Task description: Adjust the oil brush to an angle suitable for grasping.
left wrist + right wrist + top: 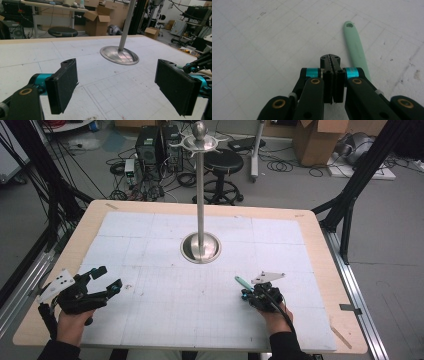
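Note:
My left gripper (110, 277) rests at the table's near left corner, held in a hand. Its jaws stand wide open with nothing between the black pads (62, 87); the left gripper (118, 85) faces the metal stand's round base (119, 55). Near the front edge at the right, my right gripper (246, 294) has its jaws pressed flat together, empty. A mint-green handle (242, 281) with a hole at its far end lies on the mat. In the right gripper view the handle (355, 47) runs beside the shut right gripper (333, 58) and passes under its right linkage.
A tall metal stand (201, 195) with a ball top rises from a dish-shaped base (201, 247) at the table's middle. A white gridded mat (165, 300) covers the wooden table (325, 265). Stools, boxes and cables stand on the floor beyond.

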A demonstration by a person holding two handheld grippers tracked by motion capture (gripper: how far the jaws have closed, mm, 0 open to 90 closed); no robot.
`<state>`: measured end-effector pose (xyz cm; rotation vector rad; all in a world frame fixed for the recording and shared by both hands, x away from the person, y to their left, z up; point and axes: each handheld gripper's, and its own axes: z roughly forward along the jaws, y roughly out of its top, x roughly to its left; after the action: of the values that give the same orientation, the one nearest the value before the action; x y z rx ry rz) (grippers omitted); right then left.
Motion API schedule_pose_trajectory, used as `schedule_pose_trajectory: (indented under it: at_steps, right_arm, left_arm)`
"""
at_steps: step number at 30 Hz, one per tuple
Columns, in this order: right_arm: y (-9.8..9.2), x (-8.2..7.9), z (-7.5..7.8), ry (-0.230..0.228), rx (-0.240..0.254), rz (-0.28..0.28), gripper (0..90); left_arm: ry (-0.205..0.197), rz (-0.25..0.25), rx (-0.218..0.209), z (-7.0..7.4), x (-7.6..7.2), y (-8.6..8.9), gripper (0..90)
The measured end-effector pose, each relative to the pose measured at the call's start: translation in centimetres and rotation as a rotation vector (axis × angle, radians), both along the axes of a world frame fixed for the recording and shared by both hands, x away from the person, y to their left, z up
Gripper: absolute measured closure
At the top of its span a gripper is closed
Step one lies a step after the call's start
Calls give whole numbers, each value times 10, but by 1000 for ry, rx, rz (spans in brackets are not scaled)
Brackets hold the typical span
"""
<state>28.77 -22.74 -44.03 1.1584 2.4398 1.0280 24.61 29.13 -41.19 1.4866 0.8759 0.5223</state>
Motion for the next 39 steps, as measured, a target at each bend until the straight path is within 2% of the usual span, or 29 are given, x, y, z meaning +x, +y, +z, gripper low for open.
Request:
schedule_pose_trajectory:
  at_steps: [17, 22, 24, 29, 30, 31, 34, 39]
  right_arm:
    - [-18, 9, 1, -29, -42, -94, 894]
    - [-22, 10, 1, -32, -38, -121, 894]
    - [-24, 7, 4, -42, -22, -129, 893]
    - [-39, -10, 21, -111, 46, -155, 888]
    - [-39, -10, 21, -111, 46, -155, 888]
    - [-47, -21, 28, -142, 82, -180, 801]
    - [-56, -35, 36, -179, 121, -195, 727]
    - [-66, -57, 45, -266, 188, -201, 483]
  left_arm:
    - [3, 1, 2, 0, 0, 0, 188]
    - [2, 0, -3, 0, 0, -1, 188]
    - [1, -2, 0, 0, 0, 0, 188]
    - [2, -4, -6, 0, 0, -1, 189]
    - [2, -4, -6, 0, 0, -1, 189]
    - [2, -3, -10, 0, 0, 0, 189]
    - [2, -4, -20, 1, -1, 0, 189]
    - [-3, -2, -36, 2, -2, 1, 188]
